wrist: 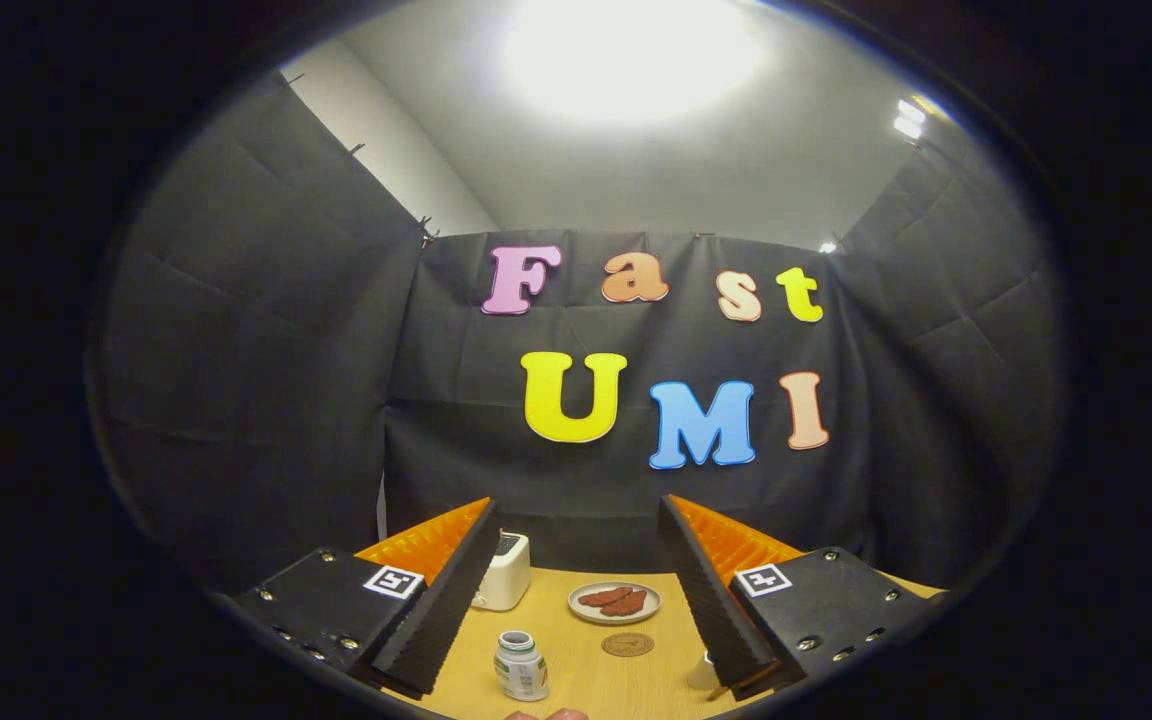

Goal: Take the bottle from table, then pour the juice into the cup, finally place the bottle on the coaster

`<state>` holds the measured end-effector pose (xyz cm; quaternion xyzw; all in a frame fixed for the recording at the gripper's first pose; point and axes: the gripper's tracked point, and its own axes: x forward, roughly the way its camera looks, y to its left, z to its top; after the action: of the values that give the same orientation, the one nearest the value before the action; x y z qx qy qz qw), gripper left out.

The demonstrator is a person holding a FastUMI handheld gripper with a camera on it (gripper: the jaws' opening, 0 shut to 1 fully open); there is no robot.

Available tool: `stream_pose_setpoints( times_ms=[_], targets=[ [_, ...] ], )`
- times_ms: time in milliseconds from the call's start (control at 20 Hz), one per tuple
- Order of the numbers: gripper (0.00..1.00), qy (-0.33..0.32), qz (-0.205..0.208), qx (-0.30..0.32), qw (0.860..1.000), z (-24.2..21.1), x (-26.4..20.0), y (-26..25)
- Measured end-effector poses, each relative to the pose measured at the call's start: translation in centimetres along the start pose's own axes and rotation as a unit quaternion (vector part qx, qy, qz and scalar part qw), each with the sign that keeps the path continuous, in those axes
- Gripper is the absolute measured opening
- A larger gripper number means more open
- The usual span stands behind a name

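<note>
The gripper [576, 590] hangs wide open above the counter [576, 680], holding nothing. Between its fingers stands the bottle [521, 665] (cap off), then the coaster [628, 644]; the cup [703, 672], possibly, peeks from behind the right finger. Farther: a plate [615, 603] and toaster [503, 572]

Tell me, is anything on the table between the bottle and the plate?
No. In the gripper view, only bare table lies between the bottle and the plate. The coaster sits off to the side. The claw hangs open, empty.
</note>
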<state>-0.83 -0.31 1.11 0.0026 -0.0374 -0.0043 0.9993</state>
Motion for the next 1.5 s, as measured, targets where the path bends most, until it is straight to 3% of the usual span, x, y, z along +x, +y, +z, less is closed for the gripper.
stream_pose_setpoints(
  times_ms=[250, 600, 800, 1500],
  targets=[
    [0.97, -0.003, 0.003, 0.003, 1.000, -1.9, 0.5, 1.3],
    [0.98, 0.021, 0.004, 0.005, 1.000, -8.6, 1.6, 4.0],
    [0.97, 0.050, 0.009, -0.016, 0.999, -12.7, 2.5, 5.7],
    [0.98, 0.160, -0.005, 0.006, 0.987, -26.2, 4.4, 7.6]
  ],
)
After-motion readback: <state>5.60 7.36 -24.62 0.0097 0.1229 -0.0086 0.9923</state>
